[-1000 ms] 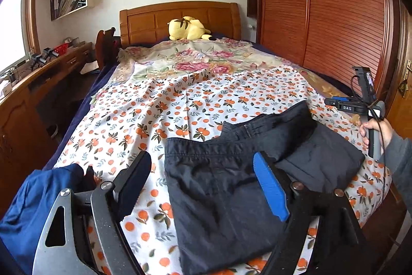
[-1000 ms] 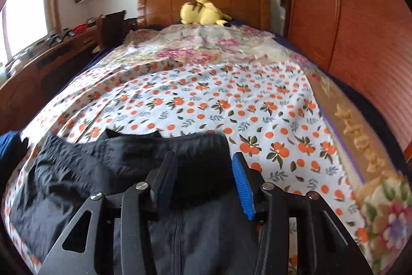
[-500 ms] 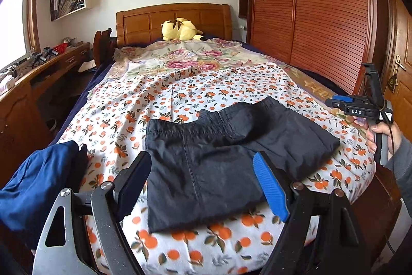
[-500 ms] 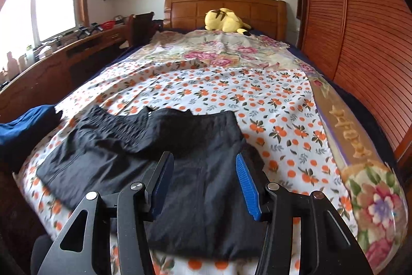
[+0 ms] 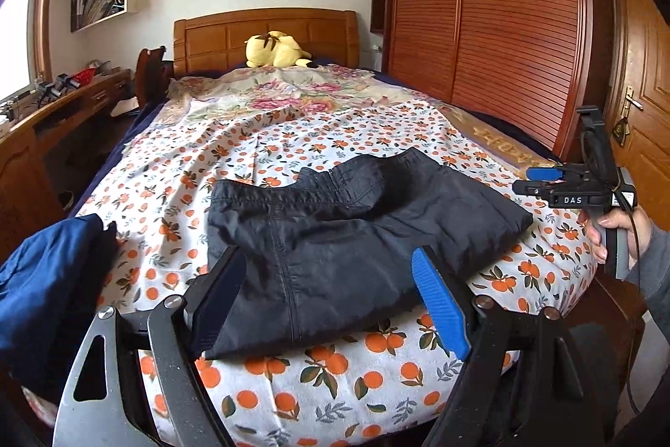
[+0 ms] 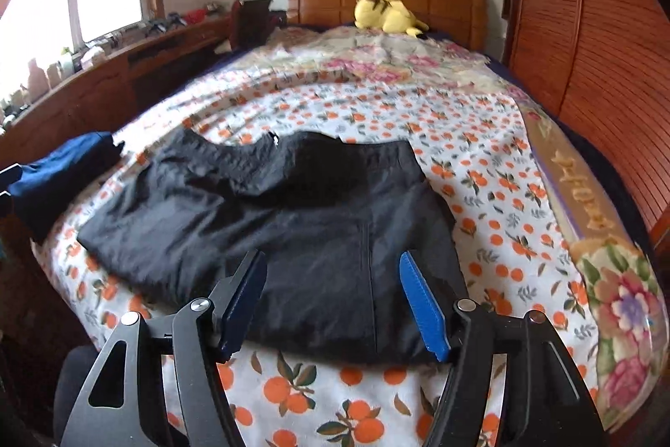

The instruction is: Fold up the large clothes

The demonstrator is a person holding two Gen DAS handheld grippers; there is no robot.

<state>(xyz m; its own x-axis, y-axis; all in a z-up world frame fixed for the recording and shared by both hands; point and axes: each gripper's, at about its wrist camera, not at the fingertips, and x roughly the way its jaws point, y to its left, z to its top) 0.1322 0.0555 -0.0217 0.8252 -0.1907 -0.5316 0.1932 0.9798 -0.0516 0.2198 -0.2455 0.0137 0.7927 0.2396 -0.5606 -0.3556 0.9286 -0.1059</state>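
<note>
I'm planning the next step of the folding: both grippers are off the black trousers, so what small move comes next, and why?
Probably lower the open left gripper onto the near edge of the black trousers: they lie folded but rumpled, held by neither gripper.

Two garments (one black (image 5: 356, 233), one blue (image 5: 46, 279)), one plush toy (image 5: 274, 49).

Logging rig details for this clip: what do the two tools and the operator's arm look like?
Left tool and right tool: black cut-out frames, silver rivets, ribbed blue pads. From the left camera, the right tool bears a "DAS" label and black cable; the right hand has a grey sleeve.
</note>
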